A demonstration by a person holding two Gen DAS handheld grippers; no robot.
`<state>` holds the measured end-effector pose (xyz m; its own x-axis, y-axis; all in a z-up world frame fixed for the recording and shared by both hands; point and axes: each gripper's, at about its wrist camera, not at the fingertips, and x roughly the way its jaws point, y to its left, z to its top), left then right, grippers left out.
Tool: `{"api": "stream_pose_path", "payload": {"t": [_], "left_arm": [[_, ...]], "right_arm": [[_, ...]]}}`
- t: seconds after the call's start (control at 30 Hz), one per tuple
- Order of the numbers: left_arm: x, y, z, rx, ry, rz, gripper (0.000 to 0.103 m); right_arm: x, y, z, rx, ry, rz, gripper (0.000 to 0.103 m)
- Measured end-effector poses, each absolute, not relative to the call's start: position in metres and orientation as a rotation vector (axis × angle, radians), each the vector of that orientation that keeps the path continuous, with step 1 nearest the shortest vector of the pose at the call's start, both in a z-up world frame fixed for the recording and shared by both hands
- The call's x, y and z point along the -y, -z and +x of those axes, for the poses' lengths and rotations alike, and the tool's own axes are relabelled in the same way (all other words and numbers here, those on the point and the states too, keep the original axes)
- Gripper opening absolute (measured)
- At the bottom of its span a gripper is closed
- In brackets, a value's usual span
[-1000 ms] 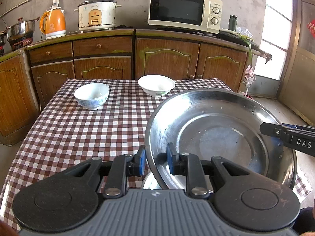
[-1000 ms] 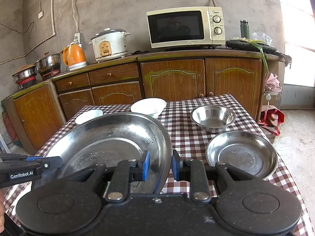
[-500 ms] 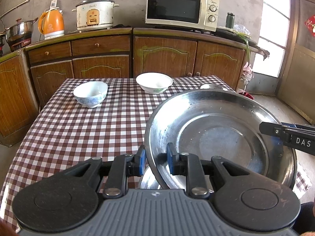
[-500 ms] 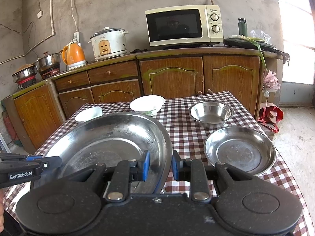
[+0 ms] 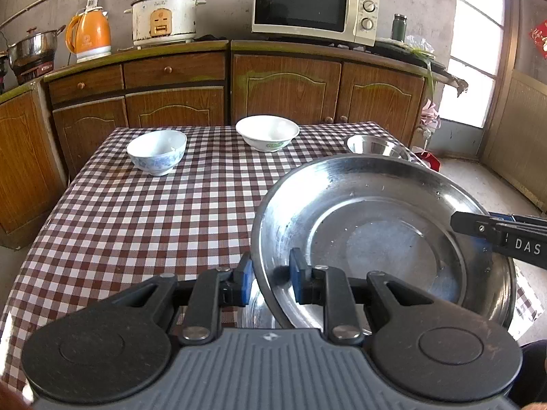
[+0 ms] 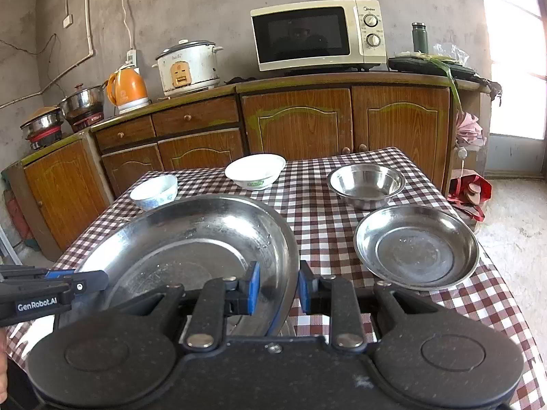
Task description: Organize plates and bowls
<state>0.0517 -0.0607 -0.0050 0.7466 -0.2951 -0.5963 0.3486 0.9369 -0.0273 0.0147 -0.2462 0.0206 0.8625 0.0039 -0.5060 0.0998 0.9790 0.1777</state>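
Where left hides it, right shows steel plate (image 6: 415, 247).

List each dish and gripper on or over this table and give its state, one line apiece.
Large steel plate: held tilted above the table by both grippers.
Left gripper: shut on its rim.
Right gripper: shut on the opposite rim.
Smaller steel plate: upright, empty.
Steel bowl: upright, empty.
White bowl: upright.
Blue-patterned bowl: upright.

- The right gripper (image 6: 277, 288) is clamping the rim of a large steel plate (image 6: 191, 242).
- The left gripper (image 6: 102, 278) is gripping its opposite rim.
- A smaller steel plate (image 6: 415, 247) is lying on the checkered table (image 6: 321, 218).
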Motion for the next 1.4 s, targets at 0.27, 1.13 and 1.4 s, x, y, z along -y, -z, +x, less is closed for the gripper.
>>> {"api": "stream_pose_path", "payload": {"t": [0.27,1.13,1.4], "left_arm": [[0.060,0.008,0.050,-0.640,0.351,0.095,0.024],[0.061,0.038,0.058,-0.718,0.340,0.129,0.024],[0.063,0.050,0.062,-0.744,0.334,0.151,0.025]], "right_arm": [[0.246,-0.016,0.015,-0.540,0.050,0.201,0.030],[0.240,0.026,0.023,-0.646,0.056,0.199,0.030],[0.238,0.040,0.028,-0.685,0.058,0.185,0.030]]}}
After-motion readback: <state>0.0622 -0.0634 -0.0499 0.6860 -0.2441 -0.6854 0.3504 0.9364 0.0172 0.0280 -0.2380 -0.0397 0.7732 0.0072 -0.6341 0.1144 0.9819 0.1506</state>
